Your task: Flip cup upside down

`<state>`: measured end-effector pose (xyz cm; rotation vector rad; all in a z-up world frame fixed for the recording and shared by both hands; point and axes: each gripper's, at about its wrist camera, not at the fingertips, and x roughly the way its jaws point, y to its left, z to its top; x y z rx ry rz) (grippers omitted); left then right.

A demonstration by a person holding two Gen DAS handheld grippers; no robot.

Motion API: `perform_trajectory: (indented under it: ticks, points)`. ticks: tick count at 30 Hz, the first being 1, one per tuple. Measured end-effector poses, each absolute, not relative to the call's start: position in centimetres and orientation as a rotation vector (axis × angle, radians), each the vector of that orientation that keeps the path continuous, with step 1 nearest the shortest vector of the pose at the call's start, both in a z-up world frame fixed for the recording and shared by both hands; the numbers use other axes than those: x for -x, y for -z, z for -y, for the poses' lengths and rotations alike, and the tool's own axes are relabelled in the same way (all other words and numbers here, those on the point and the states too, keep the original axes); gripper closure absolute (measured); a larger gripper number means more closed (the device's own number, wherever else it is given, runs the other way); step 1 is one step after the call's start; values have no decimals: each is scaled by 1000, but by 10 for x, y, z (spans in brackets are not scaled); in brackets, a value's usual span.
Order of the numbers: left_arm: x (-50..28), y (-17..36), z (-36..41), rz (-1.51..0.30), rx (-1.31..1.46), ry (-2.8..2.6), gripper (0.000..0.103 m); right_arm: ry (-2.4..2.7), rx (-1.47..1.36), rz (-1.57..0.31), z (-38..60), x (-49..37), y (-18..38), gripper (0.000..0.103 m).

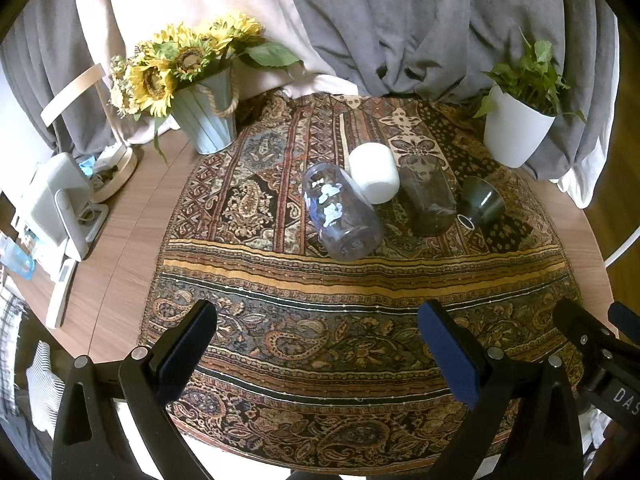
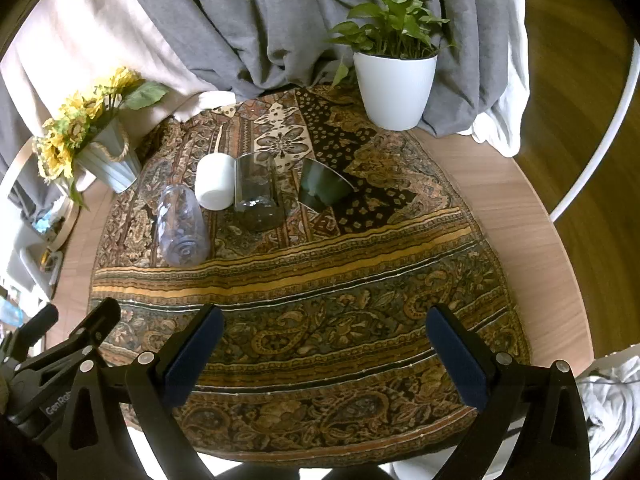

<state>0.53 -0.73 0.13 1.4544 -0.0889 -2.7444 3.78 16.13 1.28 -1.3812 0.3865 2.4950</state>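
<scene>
1. Paisley tablecloth (image 1: 360, 292) fills mid-frame; four cups lie tipped near centre.
2. Leftmost, the clear printed cup (image 1: 340, 212) looks light, slick plastic; we'd pinch mid-body.
3. Left gripper (image 1: 318, 344) and right gripper (image 2: 324, 344) both spread wide, holding nothing.

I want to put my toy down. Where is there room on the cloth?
The wide stretch of patterned cloth between the left gripper, the right gripper and the cups is bare. It is crowded around the printed clear cup, white cup, smoky glass and dark green cup.
</scene>
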Motion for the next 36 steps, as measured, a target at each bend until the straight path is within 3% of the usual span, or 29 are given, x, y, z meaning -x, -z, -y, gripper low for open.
perform_trajectory:
  ticks: [36]
  points:
    - [0, -1, 13, 80, -1464, 2740, 0, -2504, 1386, -369, -155, -31, -9, 1]
